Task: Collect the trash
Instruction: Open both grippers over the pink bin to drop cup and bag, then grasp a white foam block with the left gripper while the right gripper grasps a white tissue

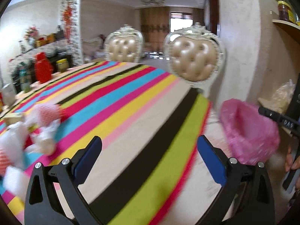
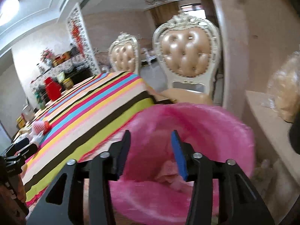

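Now the left hand-held gripper (image 1: 150, 146) hangs over the near part of the desk (image 1: 131, 97), which is covered with a cloth of many coloured stripes. Its jaws stand very wide and nothing is between them; under the gap only the striped cloth shows. The picture from this side is blurred.

At the left edge of the desk lies a small heap of trash (image 1: 33, 129): crumpled white pieces and some with a red and white pattern. It is to the left of the left hand-held gripper and apart from it. In the right wrist view the same heap (image 2: 38, 131) sits far back on the left side of the desk.

Off the right edge of the desk, lower than the top, stands a bin lined with a pink bag (image 2: 196, 123). The right hand-held gripper (image 2: 151, 140) is above the open mouth of this bag, pointing down into it. Its jaws are partly open and the pads press on nothing. Inside the bag, low down, lies a pale pink crumpled piece (image 2: 168, 170); I cannot tell if it touches the right finger.

From the left wrist view the pink bag (image 1: 247, 131) is just beside the right corner of the desk, and a part of the right hand-held gripper (image 1: 277, 120) shows above it.

Two padded chairs (image 1: 195, 60) stand at the far edge of the desk.
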A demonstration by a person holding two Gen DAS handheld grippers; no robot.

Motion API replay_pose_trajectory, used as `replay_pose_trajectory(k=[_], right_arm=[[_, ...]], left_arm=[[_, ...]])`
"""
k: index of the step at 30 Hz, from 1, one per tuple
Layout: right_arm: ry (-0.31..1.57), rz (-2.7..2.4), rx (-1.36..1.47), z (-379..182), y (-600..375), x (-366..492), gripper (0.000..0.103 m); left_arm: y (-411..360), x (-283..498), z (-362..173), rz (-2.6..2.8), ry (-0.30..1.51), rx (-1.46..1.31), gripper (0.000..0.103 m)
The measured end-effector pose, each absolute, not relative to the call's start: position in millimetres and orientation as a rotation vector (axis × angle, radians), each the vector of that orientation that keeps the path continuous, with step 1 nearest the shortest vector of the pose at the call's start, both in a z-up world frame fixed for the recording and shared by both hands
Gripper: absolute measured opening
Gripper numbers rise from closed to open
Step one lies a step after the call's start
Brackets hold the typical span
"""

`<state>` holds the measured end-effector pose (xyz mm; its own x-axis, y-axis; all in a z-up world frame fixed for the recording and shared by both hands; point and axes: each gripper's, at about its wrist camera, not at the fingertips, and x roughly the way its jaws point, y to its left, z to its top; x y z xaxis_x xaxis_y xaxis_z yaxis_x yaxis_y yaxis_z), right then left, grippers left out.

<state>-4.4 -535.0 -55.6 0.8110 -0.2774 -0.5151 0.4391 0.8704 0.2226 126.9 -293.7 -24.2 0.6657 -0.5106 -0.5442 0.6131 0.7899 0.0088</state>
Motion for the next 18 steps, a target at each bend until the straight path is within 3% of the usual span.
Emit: replay_pose_trajectory(k=[6, 10, 18], right_arm=[[0.533, -0.251, 0.290, -52, -476, 38, 0.053], [0.558, -0.162, 0.246, -50, -433, 64, 0.063], [0.632, -0.026, 0.173, -58, -364, 106, 0.068]], left_arm=[[-217, 122, -24, -0.501, 0.532, 0.184, 0.098], [-169, 118, -23, -0.425, 0.534, 0.161, 0.098], [-81, 118, -27, -0.276, 0.556, 0.065, 0.098]])
